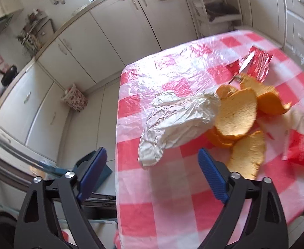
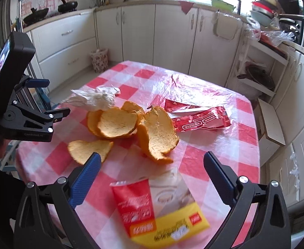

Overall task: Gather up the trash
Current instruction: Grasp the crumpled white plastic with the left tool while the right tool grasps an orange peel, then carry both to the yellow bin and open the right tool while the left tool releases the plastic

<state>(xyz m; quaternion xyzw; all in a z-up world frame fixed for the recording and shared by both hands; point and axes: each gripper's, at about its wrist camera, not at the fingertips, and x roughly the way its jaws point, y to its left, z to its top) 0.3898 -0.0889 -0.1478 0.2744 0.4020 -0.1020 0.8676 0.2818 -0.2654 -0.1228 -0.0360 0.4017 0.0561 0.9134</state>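
On the red-and-white checked tablecloth (image 1: 172,207) lies a crumpled white tissue (image 1: 177,120) beside several orange peels (image 1: 237,114). My left gripper (image 1: 152,152) is open just above the table's near left edge. The tissue's lower end lies between its blue pads (image 1: 212,176), and they do not press on it. A torn red wrapper (image 1: 258,64) lies farther back. In the right wrist view, my right gripper (image 2: 152,156) is open over a red-and-yellow packet (image 2: 158,207), with the peels (image 2: 118,124), tissue (image 2: 96,98) and red wrapper (image 2: 199,120) beyond it.
The left tool's black frame (image 2: 27,122) hangs over the table's left edge. A small floral bin (image 2: 99,59) stands on the floor by the white cabinets (image 2: 172,41). A cluttered open shelf (image 2: 255,72) and a low wooden box (image 2: 270,124) stand right of the table.
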